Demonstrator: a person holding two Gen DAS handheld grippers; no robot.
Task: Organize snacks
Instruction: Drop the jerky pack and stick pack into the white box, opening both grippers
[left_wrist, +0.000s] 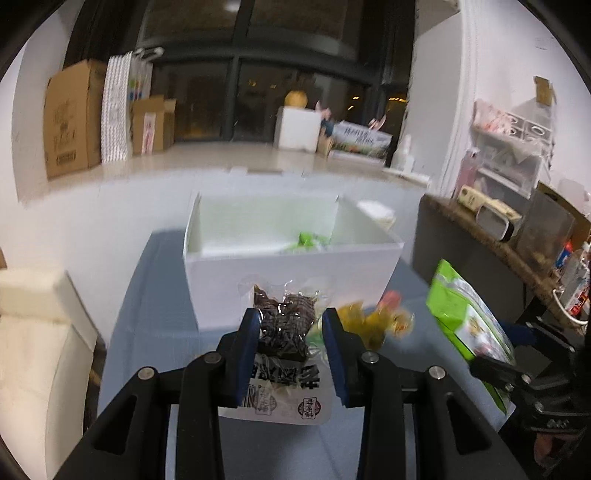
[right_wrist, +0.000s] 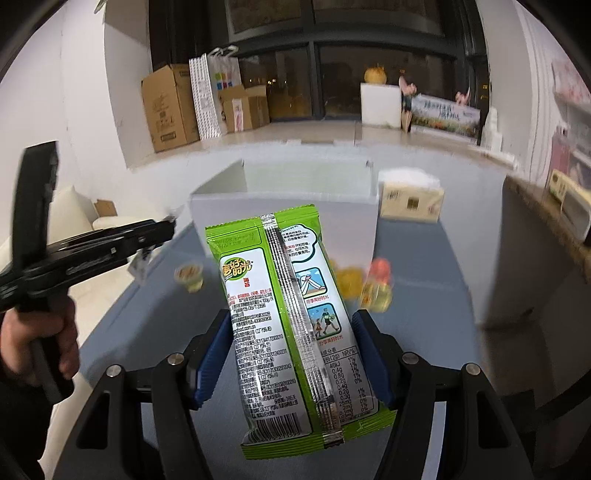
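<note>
both grippers (left_wrist: 290, 328) (right_wrist: 291, 354) level, seemingly clamping packets (right_wrist: 291, 332)

You can read on the green foil snack packet (right_wrist: 295, 325) a nutrition table: "NRV%", "46KJ", "0.4g", "25mg", plus a barcode. Chinese characters on the clear vacuum-sealed brown snack pouch (left_wrist: 282, 343) stay illegible.

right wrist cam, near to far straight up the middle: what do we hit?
right gripper → green snack packet clamped between its fingers → white storage box on the blue tabletop → window ledge → dark window.
</note>
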